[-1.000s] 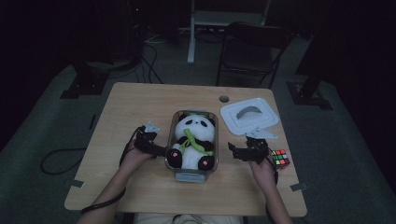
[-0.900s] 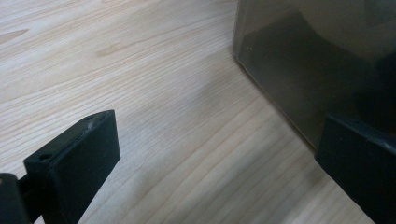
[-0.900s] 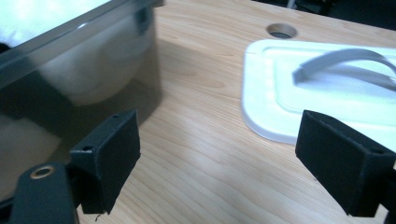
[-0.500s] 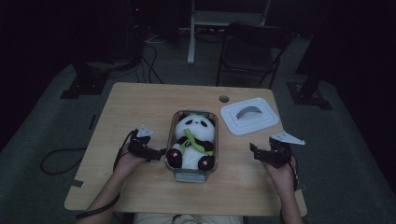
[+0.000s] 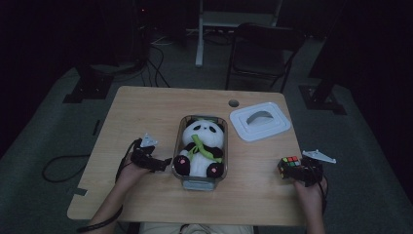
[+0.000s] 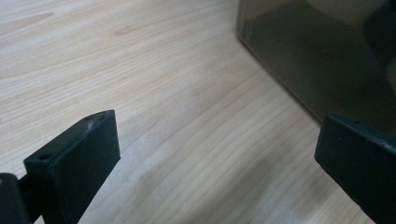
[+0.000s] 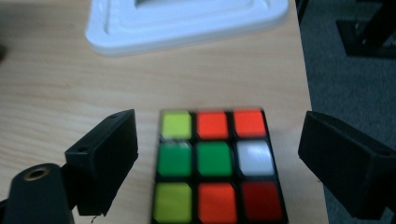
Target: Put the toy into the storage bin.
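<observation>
Bare table (image 5: 146, 112) left of the panda's container (image 5: 200, 181), white lid (image 5: 259, 122) blocking beyond the cube (image 5: 289, 165)

light wooden table (image 5: 146, 112), clear bin (image 5: 199, 182) at centre, white lid (image 5: 259, 121), puzzle cube (image 5: 290, 165) near right edge

The right gripper (image 5: 298, 171) has come back in from the desk's right edge to the puzzle cube (image 5: 290, 165), jaws spread either side of it. The left gripper (image 5: 163, 163) has closed in on the clear container (image 5: 181, 146).

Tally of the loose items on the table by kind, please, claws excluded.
Plush panda: 1
Clear container: 1
White lid: 1
Puzzle cube: 1
Total: 4
</observation>
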### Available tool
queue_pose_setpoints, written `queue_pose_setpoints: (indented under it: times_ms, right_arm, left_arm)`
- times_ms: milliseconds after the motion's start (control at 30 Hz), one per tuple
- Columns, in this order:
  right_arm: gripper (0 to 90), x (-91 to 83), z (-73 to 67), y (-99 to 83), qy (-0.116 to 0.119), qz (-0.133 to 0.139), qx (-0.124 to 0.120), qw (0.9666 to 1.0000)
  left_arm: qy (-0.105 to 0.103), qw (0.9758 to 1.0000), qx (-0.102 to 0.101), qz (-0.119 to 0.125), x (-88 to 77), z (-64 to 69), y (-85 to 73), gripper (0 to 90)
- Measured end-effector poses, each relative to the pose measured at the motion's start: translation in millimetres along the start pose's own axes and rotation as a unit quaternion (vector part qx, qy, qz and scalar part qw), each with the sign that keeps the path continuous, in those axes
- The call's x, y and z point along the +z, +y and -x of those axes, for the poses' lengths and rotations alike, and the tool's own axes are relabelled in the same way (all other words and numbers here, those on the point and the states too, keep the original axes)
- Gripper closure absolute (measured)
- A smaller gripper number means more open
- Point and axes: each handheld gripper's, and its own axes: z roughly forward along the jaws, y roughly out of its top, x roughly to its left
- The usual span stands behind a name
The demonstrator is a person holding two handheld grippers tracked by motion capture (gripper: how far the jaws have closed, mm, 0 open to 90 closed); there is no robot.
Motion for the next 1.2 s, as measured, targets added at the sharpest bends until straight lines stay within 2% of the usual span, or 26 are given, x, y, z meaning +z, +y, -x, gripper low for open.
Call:
queue_pose_setpoints:
  times_ms: [200, 367, 467, 600, 833, 1033, 1167, 1200]
  right_arm:
    - [13.9, 5.2, 2.8, -13.5, 0.013, -0.023, 0.009, 0.9996]
    - [20.2, 8.2, 1.0, -17.2, 0.022, -0.034, 0.010, 0.9992]
    - [30.5, 9.4, 0.5, -17.7, 0.026, -0.044, 0.000, 0.9987]
    - [33.6, 7.8, -0.6, -16.3, 0.020, -0.046, -0.014, 0.9986]
    - [34.0, 5.9, -3.5, -7.9, 0.019, -0.043, -0.023, 0.9986]
    - [34.0, -4.8, -12.0, 12.2, 0.054, -0.023, -0.040, 0.9974]
    - [34.0, -14.7, -24.8, 29.0, 0.083, -0.012, -0.066, 0.9943]
    - [34.0, -18.0, -30.1, 34.4, 0.094, -0.008, -0.076, 0.9926]
  left_arm:
    - [0.004, 1.0000, -0.005, -0.007, -1.4, -2.8, -9.5, 0.8]
    - [0.008, 0.9999, -0.010, -0.007, -4.7, -5.4, -15.9, 0.8]
    - [0.011, 0.9998, -0.014, -0.005, -6.9, -7.6, -18.3, 0.8]
    - [0.015, 0.9997, -0.016, -0.005, -8.0, -9.1, -21.2, 0.8]
    - [0.015, 0.9997, -0.019, -0.002, -8.0, -10.3, -23.5, 0.8]
    - [0.012, 0.9998, -0.016, -0.006, -6.4, -11.3, -24.9, 0.8]
    - [0.010, 0.9998, -0.017, -0.008, -5.7, -14.0, -26.9, 0.8]
    - [0.011, 0.9998, -0.017, -0.009, -5.5, -14.7, -27.3, 0.8]
